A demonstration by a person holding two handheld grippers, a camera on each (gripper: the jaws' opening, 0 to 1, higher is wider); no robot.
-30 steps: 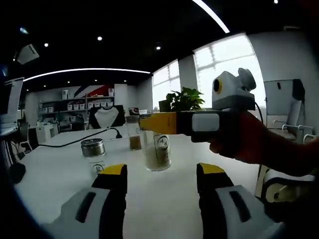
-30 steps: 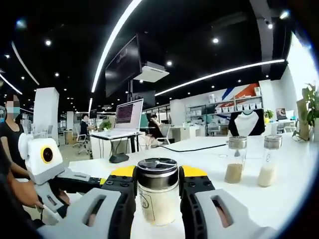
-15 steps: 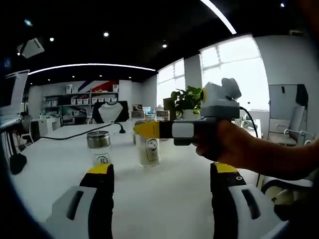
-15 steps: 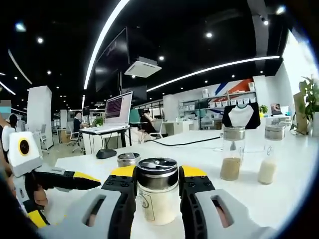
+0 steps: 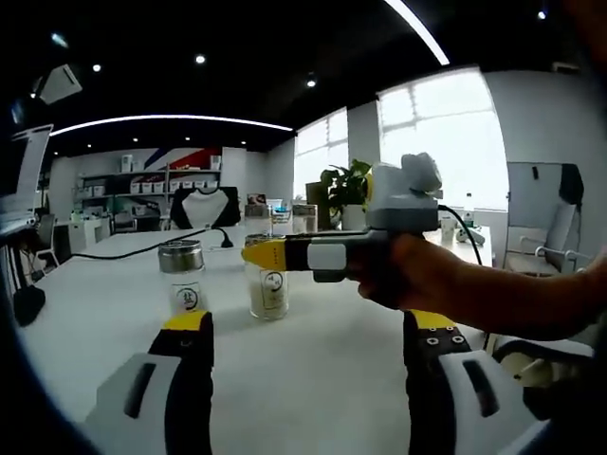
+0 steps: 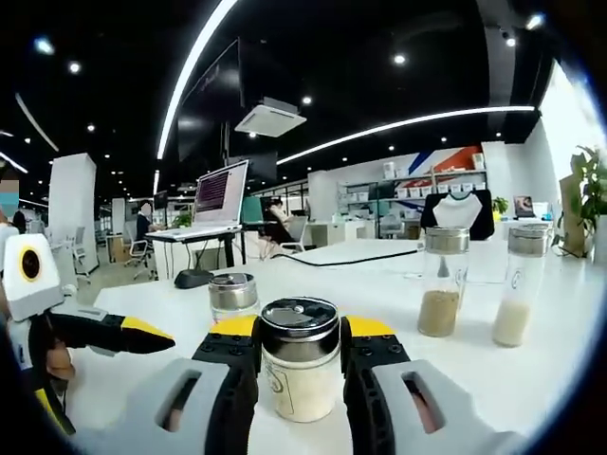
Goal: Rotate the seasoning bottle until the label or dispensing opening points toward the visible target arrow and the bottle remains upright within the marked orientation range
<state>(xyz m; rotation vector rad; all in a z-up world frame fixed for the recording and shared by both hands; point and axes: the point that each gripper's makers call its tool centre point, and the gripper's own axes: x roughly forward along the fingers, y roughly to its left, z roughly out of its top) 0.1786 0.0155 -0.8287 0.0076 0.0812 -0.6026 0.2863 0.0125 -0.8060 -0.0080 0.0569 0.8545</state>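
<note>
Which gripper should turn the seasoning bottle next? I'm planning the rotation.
Right. The right gripper already brackets the seasoning bottle, upright on the white table; the left gripper is open and holds nothing.

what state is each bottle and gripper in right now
right gripper: shut on the seasoning bottle
seasoning bottle: upright on the table, lid on
short jar: upright, lid on
two tall bottles: upright, capped, partly filled
left gripper: open, holding nothing
</note>
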